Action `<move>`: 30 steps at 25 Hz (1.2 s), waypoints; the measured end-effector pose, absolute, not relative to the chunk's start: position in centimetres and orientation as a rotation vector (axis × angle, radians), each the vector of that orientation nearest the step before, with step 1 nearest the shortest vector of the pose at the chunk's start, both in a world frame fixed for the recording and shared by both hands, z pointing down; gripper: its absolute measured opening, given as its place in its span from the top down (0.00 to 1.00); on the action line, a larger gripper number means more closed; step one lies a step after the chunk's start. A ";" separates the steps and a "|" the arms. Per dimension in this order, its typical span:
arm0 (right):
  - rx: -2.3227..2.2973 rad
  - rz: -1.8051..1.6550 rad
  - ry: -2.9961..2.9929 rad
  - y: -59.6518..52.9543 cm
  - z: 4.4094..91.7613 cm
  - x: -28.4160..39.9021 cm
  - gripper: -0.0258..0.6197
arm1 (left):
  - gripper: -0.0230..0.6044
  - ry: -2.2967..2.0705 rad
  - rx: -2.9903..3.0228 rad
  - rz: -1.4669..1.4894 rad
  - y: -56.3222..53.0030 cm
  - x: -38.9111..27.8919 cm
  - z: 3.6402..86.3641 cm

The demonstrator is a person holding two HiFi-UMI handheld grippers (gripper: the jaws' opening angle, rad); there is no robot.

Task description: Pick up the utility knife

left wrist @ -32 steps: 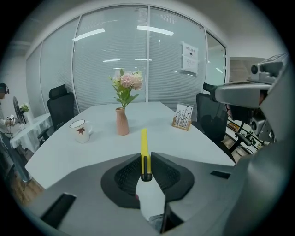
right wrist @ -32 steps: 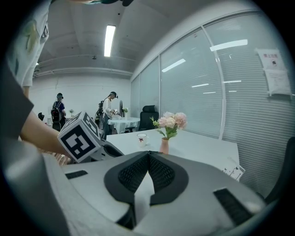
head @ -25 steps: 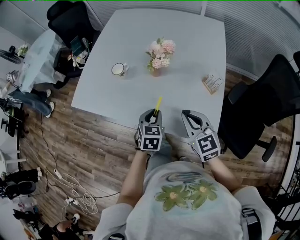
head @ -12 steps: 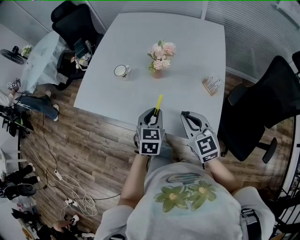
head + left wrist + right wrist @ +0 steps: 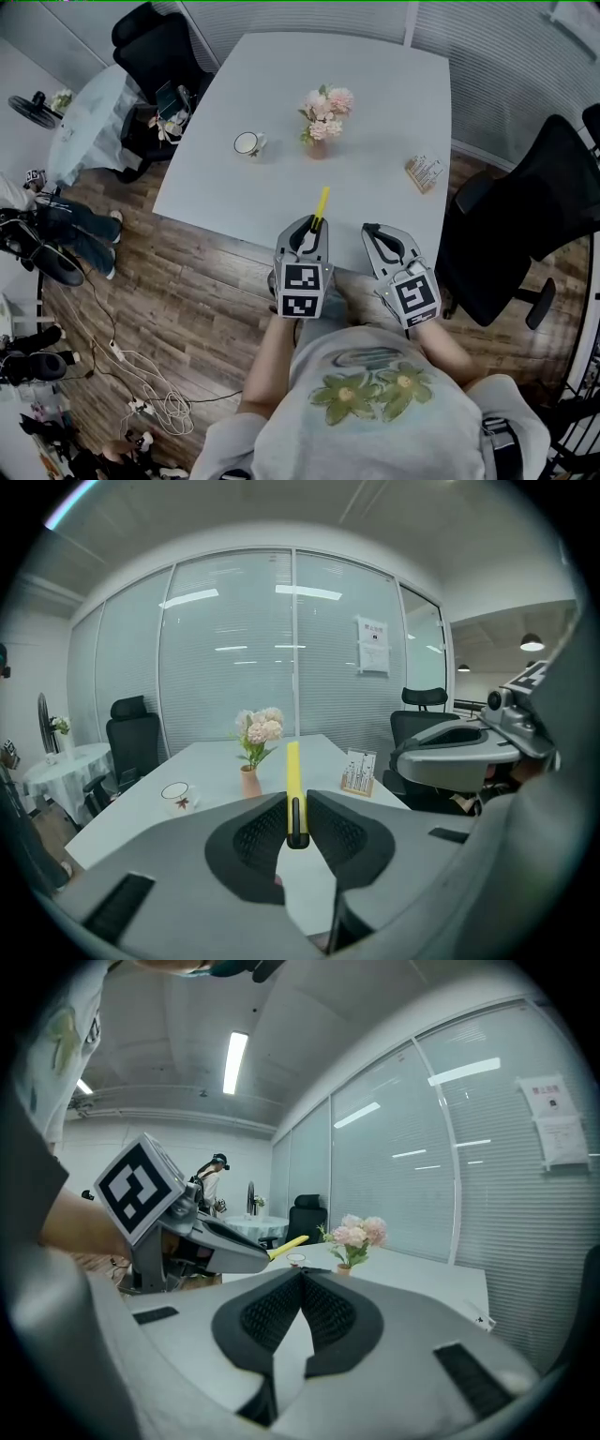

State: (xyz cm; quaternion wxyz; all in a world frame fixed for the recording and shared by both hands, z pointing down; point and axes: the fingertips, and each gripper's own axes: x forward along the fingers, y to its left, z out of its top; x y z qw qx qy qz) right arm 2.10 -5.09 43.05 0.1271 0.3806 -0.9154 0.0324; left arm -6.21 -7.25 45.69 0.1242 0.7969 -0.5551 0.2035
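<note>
Left gripper (image 5: pixel 312 228) jaws clamped on utility knife (image 5: pixel 320 201), yellow body running straight ahead along jaws, over bench (image 5: pixel 375 141) edge. Right gripper (image 5: pixel 379 234) beside, jaws pressed together (empty).

The utility knife (image 5: pixel 320 203) is a slim, straight yellow bar with a dark rear end, clamped at that end between the pads of the left gripper (image 5: pixel 312 230). In the head view it sits just below the middle of the frame, its yellow length pointing up the picture and leaning slightly right.
</note>
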 end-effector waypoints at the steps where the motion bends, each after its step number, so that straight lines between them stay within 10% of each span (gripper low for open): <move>1: 1.110 0.090 -2.673 -5.0 42.8 2.1 0.95 | 0.86 -1.621 2.329 0.589 -7.1 -6.1 45.4; 30: 1.065 0.022 -2.732 -1.6 40.3 2.9 0.96 | 0.86 -1.641 2.413 0.547 -3.3 -3.4 42.0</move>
